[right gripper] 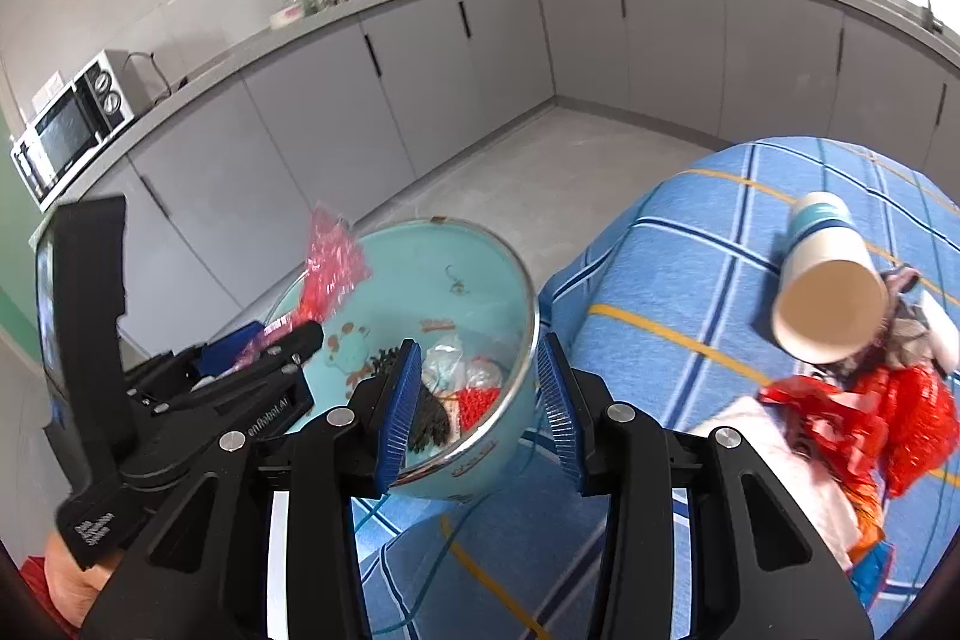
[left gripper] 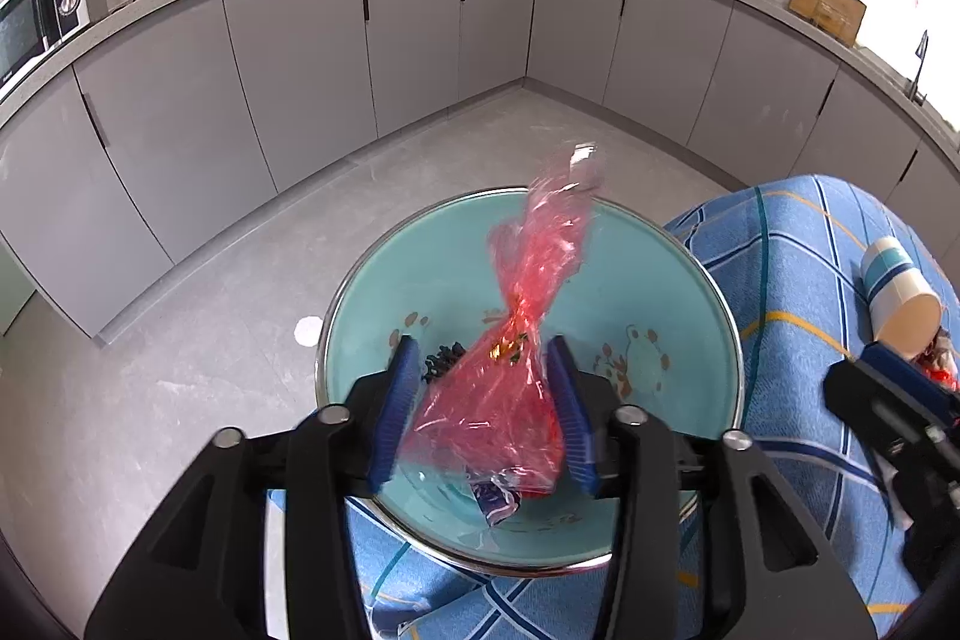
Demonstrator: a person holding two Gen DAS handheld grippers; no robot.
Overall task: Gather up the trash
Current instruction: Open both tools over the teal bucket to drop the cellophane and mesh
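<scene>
A red cellophane wrapper (left gripper: 510, 358) is seen between the blue pads of the left tongs (left gripper: 486, 406), over the teal bowl (left gripper: 432, 256) that sits at the edge of the blue checked cloth (left gripper: 798, 292) on the counter. The jaws stand apart w/ the film hanging loose between them; whether one pad still touches it can't be told. In the bowl, dark scraps (left gripper: 441, 361) and a small blue-white packet (left gripper: 495, 502) are already collected. The right tongs (right gripper: 480, 406) are held apart too, w/ nothing gripped; the bowl's near rim (right gripper: 528, 316) lies between the pads in that view, contact unclear. More trash is left on the cloth to the right: a paper cup (right gripper: 834, 292) lying on its side and a crumpled red wrapper pile (right gripper: 882, 418) just beside it. The cellophane is judged v. light, thin, crinkly and slippery; it prob. springs back and drifts when let go, so it's best pinched at the twisted neck, where the layers bunch. The cup is judged light and easily crushed; the rim wall should be taken gently. The pile is soft and best grabbed at a thick fold.
</scene>
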